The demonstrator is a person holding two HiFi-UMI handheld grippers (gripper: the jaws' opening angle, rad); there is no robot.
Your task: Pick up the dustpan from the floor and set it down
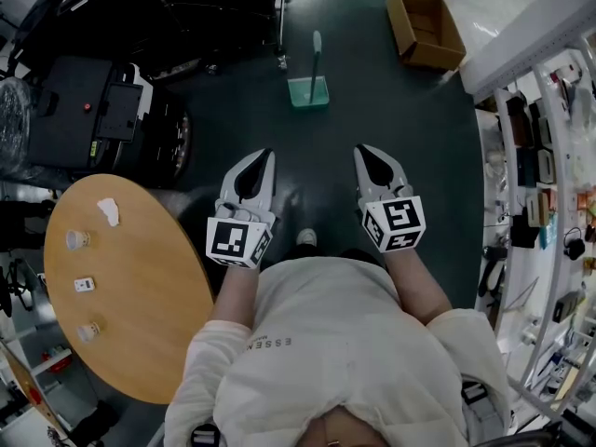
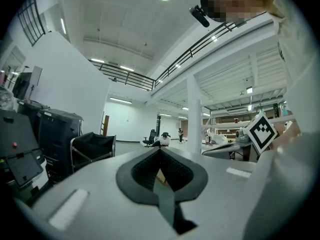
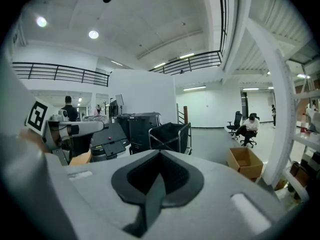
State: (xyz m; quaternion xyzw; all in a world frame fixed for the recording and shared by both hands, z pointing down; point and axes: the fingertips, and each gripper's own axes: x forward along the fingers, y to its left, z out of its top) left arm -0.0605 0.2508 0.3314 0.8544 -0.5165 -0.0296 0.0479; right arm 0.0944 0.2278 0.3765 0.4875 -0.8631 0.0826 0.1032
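A green dustpan (image 1: pixel 308 91) stands on the dark floor ahead of me, its long handle (image 1: pixel 317 49) upright. My left gripper (image 1: pixel 267 155) and right gripper (image 1: pixel 361 149) are held side by side in front of my chest, well short of the dustpan and pointing toward it. Both have their jaws together with nothing between them. In the left gripper view the left gripper (image 2: pixel 160 150) points level across the hall. In the right gripper view the right gripper (image 3: pixel 159 153) does likewise. The dustpan shows in neither gripper view.
A round wooden table (image 1: pixel 140 277) with a few small items is at my left. Black carts and machines (image 1: pixel 102 101) stand beyond it. A cardboard box (image 1: pixel 426 26) lies at the far right, and shelving (image 1: pixel 540 156) lines the right side.
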